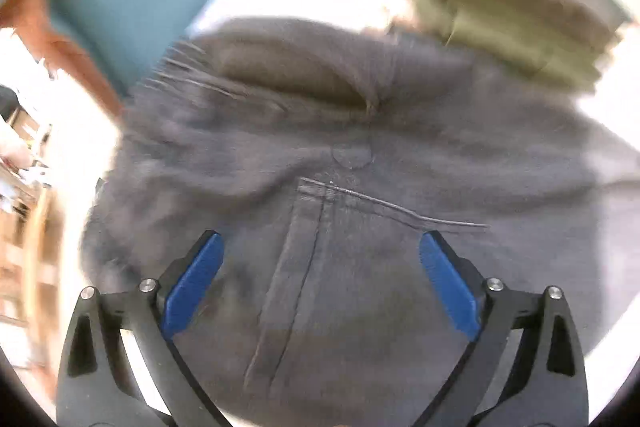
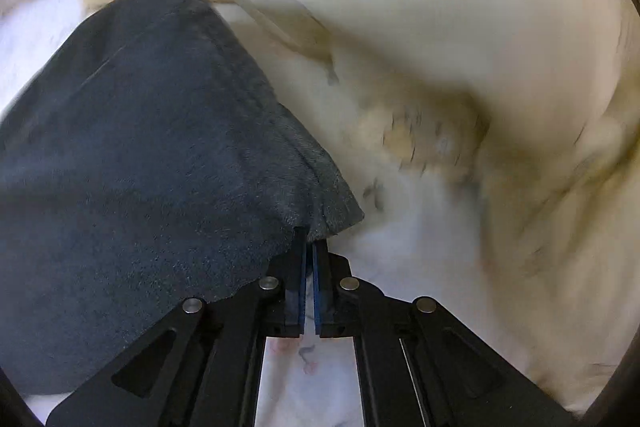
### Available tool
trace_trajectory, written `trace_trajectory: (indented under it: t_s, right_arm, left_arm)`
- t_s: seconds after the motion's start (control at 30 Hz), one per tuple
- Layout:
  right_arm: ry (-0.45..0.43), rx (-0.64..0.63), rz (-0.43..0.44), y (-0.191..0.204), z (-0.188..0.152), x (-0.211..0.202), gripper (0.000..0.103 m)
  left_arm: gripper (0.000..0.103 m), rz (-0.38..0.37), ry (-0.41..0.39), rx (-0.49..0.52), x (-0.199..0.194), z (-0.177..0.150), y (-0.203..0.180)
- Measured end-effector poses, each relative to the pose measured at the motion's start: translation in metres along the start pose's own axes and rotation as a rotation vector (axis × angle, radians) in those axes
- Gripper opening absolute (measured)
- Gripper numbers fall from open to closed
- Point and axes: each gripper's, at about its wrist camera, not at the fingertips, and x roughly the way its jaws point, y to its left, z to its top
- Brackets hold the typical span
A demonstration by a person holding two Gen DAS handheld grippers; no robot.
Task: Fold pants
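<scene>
Pants (image 1: 320, 155) are filling the centre of my left view, grey, waistband toward the top, with my left gripper (image 1: 320, 251) spreading wide and empty above them. My right gripper (image 2: 311, 247) is pinching a dark hem corner at lower centre, over a white sheet (image 2: 420, 235). Olive clothing (image 1: 500, 15) is lying at upper right.

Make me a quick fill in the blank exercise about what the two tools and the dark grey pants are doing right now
1. The left tool is ____, its blue pads spread wide over the dark grey fabric pants.
2. The right tool is shut on the pants' ____.
3. Beyond the pants in the left wrist view lies a folded ____-coloured garment.

Missing words: open; edge; olive
</scene>
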Motion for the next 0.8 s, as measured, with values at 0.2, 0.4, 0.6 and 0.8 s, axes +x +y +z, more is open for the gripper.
trace_trajectory:
  t_s: [0.2, 0.4, 0.6, 0.8]
  right_arm:
    - [-0.021, 0.278, 0.249, -0.018, -0.019, -0.038, 0.056]
    - [-0.020, 0.272, 0.406, 0.031, -0.034, -0.077, 0.056]
    - [0.005, 0.352, 0.587, 0.068, -0.076, -0.102, 0.058]
    - [0.066, 0.354, 0.655, 0.074, -0.117, -0.089, 0.059]
  left_arm:
    - [0.098, -0.008, -0.032, -0.213, -0.050, -0.022, 0.079]
    - [0.098, -0.064, -0.023, -0.535, -0.034, -0.056, 0.165]
    - [0.095, -0.117, -0.009, -0.711, 0.016, -0.084, 0.161]
    - [0.080, -0.220, -0.100, -0.657, 0.021, -0.068, 0.144]
